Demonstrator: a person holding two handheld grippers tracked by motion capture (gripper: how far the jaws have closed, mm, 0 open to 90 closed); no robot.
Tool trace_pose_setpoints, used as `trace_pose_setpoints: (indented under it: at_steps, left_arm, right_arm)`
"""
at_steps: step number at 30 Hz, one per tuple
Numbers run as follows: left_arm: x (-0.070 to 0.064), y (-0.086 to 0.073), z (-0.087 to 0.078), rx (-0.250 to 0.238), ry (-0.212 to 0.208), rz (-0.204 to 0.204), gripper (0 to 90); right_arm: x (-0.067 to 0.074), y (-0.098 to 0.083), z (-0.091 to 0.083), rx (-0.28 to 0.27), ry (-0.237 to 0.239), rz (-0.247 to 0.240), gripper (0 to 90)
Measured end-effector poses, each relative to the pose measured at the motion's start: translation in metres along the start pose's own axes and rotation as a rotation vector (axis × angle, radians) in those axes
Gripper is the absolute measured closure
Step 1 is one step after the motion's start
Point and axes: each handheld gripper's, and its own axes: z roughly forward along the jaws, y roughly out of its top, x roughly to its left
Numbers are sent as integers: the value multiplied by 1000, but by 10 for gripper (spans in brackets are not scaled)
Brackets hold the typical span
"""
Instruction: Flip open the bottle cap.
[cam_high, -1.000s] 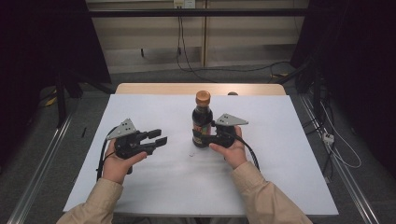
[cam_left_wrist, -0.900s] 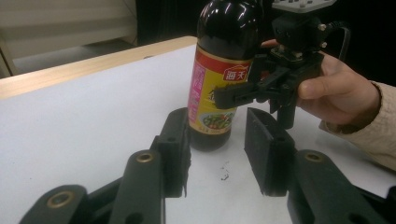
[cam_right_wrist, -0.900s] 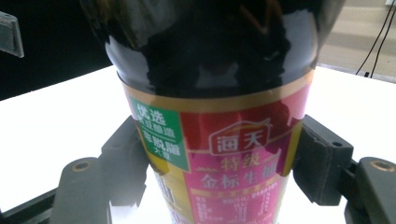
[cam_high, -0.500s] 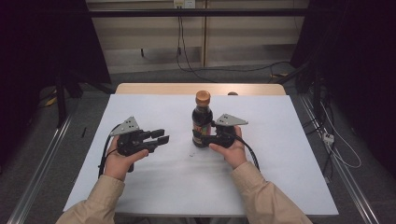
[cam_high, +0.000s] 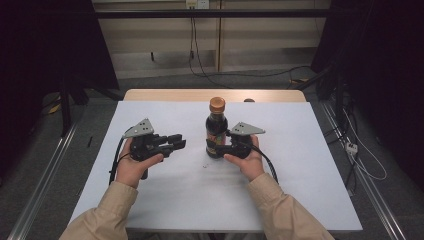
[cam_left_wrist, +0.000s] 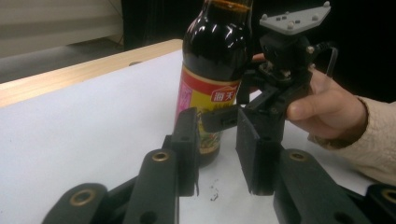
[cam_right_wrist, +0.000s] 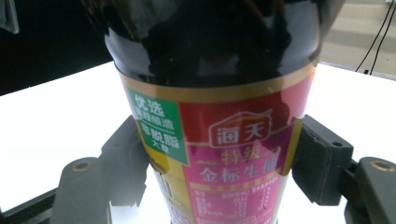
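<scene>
At nine o'clock on the white table sheet (cam_high: 165, 190), left black two-jaw gripper (cam_high: 175, 144): jaws just closing, parted, nothing between. At centre, upright dark glass sauce bottle with orange cap (cam_high: 216, 131), clenched low by right gripper (cam_high: 214, 147).

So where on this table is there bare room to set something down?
The white table is bare right of the right tool, out to the table's right edge, and along the near edge between the two sleeves. The far left corner is free too. It is crowded mid-table: the dark bottle stands in the right tool's grip, with the left tool close beside it.
</scene>
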Motion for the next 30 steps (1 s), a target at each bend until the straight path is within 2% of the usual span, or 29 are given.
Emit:
trace_pose_setpoints:
  at_steps: [3,7,11,23,30]
  left_arm:
    - [1,3,2,2,-3,-10,737]
    - [3,9,4,3,-29,-43,812]
    - [3,14,7,25,-40,-41,840]
    - [3,30,15,57,-29,-32,900]
    - [1,41,19,72,-34,-3,900]
  right_arm:
    - [0,0,0,2,0,-1,288]
    - [0,0,0,5,-1,0,288]
    - [0,-1,0,8,-1,-4,288]
    - [0,-2,1,13,-1,-4,288]
    - [-1,-3,1,11,1,-3,288]
